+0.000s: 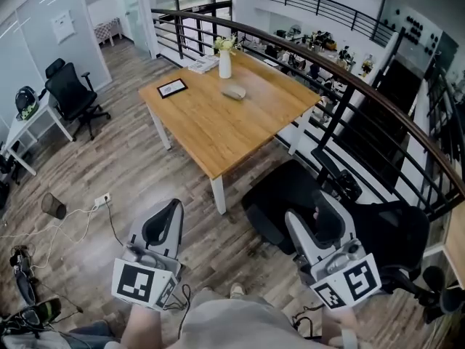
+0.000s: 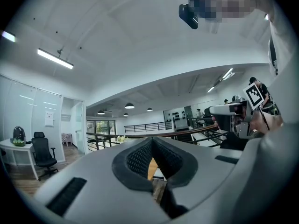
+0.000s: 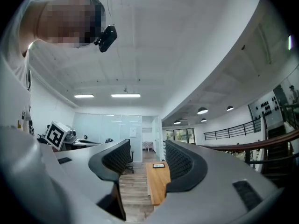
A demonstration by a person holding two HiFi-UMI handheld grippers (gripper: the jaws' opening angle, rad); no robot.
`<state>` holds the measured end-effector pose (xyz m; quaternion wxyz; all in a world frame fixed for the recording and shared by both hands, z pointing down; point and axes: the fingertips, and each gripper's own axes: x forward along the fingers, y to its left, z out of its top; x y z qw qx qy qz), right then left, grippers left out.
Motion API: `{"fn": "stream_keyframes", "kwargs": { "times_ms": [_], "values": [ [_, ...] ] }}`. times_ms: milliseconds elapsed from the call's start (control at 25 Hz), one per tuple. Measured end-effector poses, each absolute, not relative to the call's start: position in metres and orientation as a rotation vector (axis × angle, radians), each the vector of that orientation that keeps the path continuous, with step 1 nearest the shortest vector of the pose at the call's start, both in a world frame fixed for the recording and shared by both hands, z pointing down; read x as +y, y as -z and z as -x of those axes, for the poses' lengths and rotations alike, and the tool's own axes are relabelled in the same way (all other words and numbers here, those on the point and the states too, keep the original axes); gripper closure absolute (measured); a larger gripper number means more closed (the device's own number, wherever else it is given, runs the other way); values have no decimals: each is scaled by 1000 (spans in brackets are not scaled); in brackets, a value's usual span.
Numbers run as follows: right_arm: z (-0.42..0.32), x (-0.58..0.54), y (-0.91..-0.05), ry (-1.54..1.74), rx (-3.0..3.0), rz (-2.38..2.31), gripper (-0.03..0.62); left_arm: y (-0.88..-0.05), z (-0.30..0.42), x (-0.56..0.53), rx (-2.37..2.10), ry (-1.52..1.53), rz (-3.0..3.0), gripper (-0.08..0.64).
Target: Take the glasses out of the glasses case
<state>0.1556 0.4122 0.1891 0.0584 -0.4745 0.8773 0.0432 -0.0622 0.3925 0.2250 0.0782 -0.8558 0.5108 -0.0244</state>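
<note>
A grey glasses case lies shut on the far half of a wooden table, well ahead of both grippers. My left gripper is held low over the floor in front of the table, its tips touching and nothing between them; in the left gripper view only a sliver of the table shows through below the tips. My right gripper hangs over a black office chair with its jaws apart and empty. In the right gripper view the table shows between the pads. The glasses are not in sight.
On the table stand a white vase with flowers, a framed picture and papers. A dark railing curves behind and right of the table. A white desk and another black chair are at the left.
</note>
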Motion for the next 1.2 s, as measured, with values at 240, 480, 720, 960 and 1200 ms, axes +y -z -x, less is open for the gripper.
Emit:
{"fn": "stream_keyframes", "kwargs": {
  "times_ms": [240,480,720,960,1200],
  "values": [
    [-154,396,-197,-130,2708,1413,341,-231,63,380,1564,71,2558,545],
    [-152,363,-201,-131,2700,1403,341,-230,74,352,1580,61,2528,545],
    [-147,317,-229,-126,2706,1418,342,-247,79,304,1563,49,2516,545],
    [-129,237,-249,-120,2714,1455,342,-267,93,225,1530,85,2552,545],
    [-103,131,-266,-39,2703,1522,342,-273,122,111,1507,88,2588,545]
  ]
}}
